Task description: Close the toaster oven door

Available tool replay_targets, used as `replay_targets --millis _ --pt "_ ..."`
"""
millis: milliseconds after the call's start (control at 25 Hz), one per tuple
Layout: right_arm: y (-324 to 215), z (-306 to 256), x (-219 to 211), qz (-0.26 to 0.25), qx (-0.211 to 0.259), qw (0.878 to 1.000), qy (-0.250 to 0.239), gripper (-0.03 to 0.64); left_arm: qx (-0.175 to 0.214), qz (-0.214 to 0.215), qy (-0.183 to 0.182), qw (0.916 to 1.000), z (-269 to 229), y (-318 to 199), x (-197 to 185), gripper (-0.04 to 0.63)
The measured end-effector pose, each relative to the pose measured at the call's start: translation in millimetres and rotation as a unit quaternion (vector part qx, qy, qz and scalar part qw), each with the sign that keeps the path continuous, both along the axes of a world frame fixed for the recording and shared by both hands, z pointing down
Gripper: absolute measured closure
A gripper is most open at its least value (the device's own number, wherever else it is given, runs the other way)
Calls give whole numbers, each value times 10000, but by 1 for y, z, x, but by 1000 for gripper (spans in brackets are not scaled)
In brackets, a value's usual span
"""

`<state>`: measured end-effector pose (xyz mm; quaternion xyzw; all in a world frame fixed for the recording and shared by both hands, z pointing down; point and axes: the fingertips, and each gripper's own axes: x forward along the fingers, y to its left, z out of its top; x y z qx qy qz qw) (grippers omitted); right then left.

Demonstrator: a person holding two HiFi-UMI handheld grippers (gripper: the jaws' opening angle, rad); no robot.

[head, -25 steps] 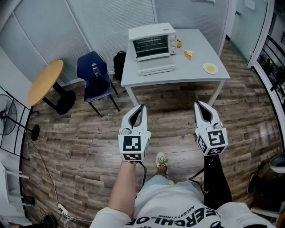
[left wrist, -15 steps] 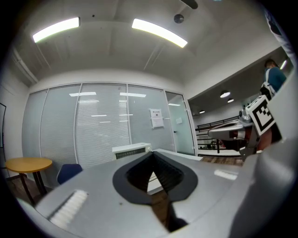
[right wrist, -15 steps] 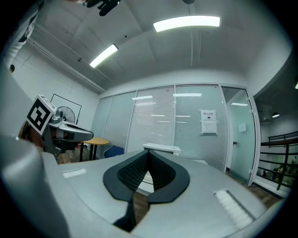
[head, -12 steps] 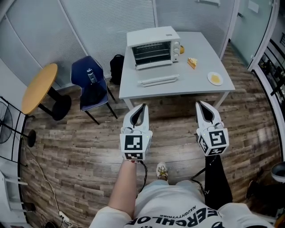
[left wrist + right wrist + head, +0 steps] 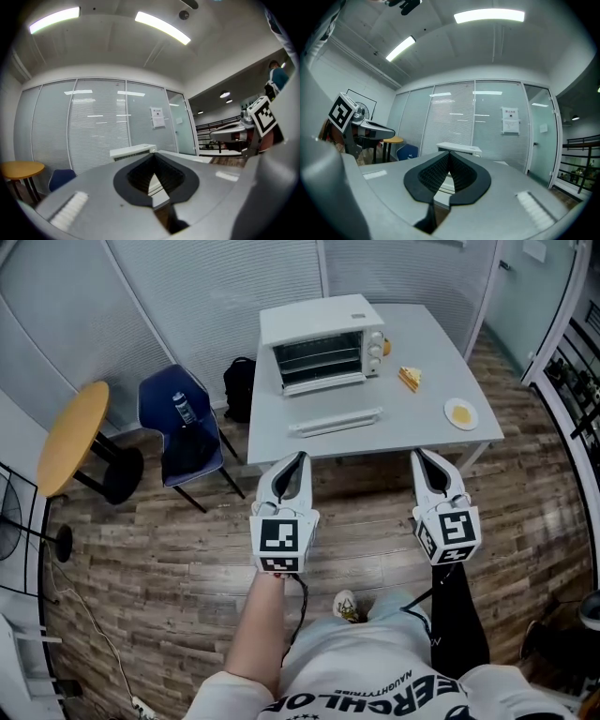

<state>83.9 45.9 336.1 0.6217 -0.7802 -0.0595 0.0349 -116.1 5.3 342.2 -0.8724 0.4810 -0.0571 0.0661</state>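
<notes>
Head view: the left gripper (image 5: 298, 459) and the right gripper (image 5: 419, 457) are held side by side over the wood floor (image 5: 169, 549), short of the near edge of the grey table (image 5: 272, 432) and touching nothing. The toaster oven (image 5: 323, 341) is seen at the far side of that table, well apart from both grippers, with a rack visible in its dark front; the door position is not resolved at this range. A long pale flat piece (image 5: 336, 421) is noted on the table just in front of the oven. Left gripper view: the jaws of the left gripper (image 5: 153, 155) are seen brought together at the tips, with nothing between them; the toaster oven (image 5: 133, 151) is seen beyond them. Right gripper view: the jaws of the right gripper (image 5: 449, 153) are likewise met at the tips and empty, with the toaster oven (image 5: 459, 149) in line beyond them.
</notes>
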Motion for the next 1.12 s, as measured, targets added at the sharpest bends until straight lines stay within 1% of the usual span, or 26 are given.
replay_targets --millis 280,520,720,1120 --pt "-35 6 -7 -121 -28 9999 21 614 19 11 53 10000 6 -26 0 540" --pt "-82 11 -4 -270 -51 9996 34 614 -22 -62 110 9999 13 -69 7 540" --pt "-132 22 8 -352 -144 9993 24 614 -171 -107 68 9998 26 -115 23 540" --pt "-251 41 19 -802 -320 9961 165 614 -433 -366 42 9984 53 -222 51 540"
